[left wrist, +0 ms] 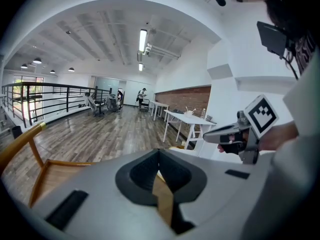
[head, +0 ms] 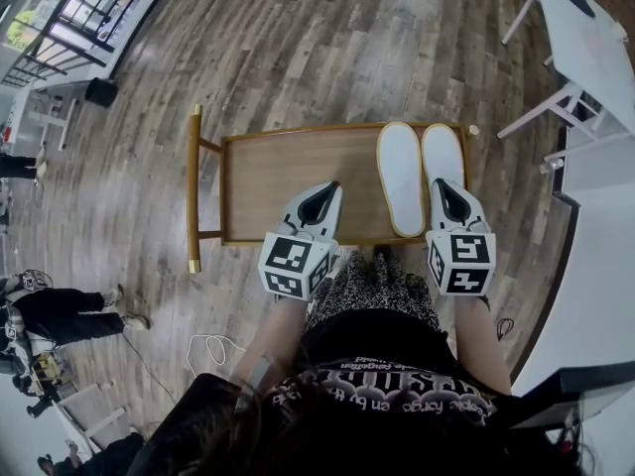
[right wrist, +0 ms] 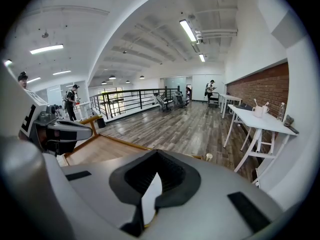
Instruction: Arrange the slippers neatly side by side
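Observation:
Two white slippers, one beside the other, lie close together and parallel on the right part of a low wooden table. My right gripper hovers over the near end of the right-hand slipper, jaws shut and empty; white slipper shows under the closed tips. My left gripper is over bare wood left of the slippers, also shut with nothing in it. In the left gripper view, the right gripper shows off to the right.
The table has a gold-coloured rail on its left side. A white table stands at the far right, with a railing at the far left. A seated person and a loose cable are on the floor, left.

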Motion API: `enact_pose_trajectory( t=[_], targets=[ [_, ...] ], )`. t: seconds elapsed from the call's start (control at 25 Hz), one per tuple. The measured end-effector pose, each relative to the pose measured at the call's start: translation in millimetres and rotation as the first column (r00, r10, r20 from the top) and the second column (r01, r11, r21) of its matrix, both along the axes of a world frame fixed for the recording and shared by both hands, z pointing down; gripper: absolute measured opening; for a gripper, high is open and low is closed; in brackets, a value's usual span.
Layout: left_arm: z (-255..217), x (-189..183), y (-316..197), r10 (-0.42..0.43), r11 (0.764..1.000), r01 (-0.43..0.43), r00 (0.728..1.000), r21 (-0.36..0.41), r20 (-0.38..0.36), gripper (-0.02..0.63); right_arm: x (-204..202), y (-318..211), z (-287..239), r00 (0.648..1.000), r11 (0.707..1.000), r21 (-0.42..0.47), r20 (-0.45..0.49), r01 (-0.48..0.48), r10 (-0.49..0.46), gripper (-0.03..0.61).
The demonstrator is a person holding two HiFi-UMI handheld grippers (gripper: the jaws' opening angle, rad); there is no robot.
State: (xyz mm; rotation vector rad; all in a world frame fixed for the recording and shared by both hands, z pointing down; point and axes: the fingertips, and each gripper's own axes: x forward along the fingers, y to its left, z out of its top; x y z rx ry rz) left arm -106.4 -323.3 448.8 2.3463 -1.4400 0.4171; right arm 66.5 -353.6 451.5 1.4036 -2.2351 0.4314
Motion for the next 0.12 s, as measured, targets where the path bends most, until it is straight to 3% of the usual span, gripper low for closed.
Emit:
enact_pose_trajectory(
  t=[0.12],
  targets=[
    [2.5,3.1,2.7,0.022,1.000,-0.022,1.000,-0.002,0.015,0.003,-1.1,1.1,0.0,1.000,1.000,0.000,-0.005,0.002,-0.002,0.003]
  ],
)
